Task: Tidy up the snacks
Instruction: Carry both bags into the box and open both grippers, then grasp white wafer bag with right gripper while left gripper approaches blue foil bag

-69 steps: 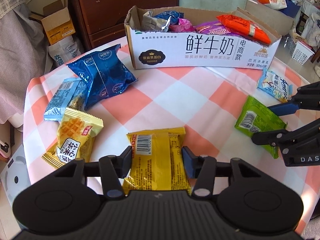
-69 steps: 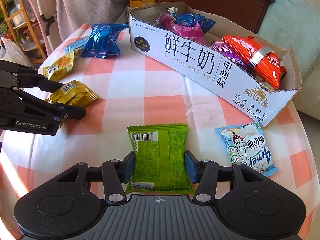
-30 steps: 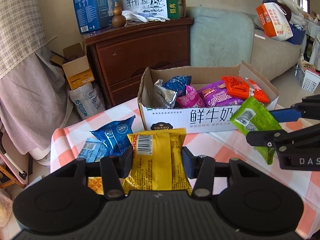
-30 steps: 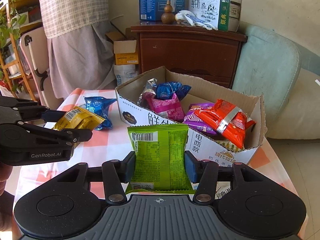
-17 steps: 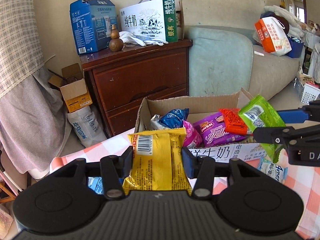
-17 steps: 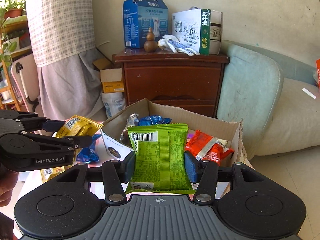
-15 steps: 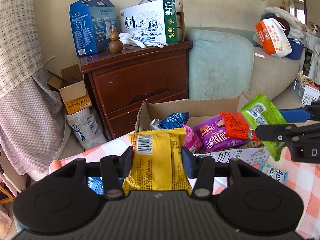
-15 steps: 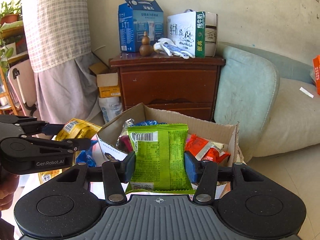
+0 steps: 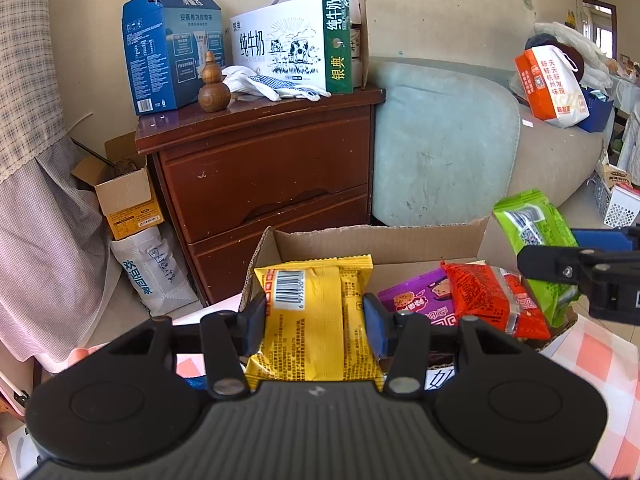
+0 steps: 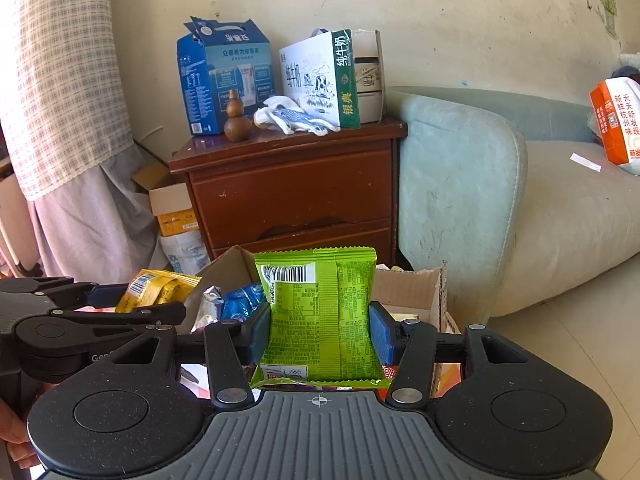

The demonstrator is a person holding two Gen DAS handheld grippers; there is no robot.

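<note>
Left gripper [image 9: 314, 314] pinching a yellow snack packet [image 9: 316, 320] between its pads, up above the cardboard box's [image 9: 380, 240] left end. Right gripper [image 10: 320, 332] clamped on a green snack packet [image 10: 320, 316], over the box's right end. Purple packet [image 9: 416, 300] and red packet [image 9: 488, 300] lie inside.

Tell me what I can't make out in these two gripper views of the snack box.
- Left wrist view: the cardboard box floor at its left end is hidden behind the yellow packet held in the left gripper.
- Right wrist view: most of the box's contents are hidden behind the green packet held in the right gripper.
- Both views: the table is mostly covered by the gripper bodies.
</note>
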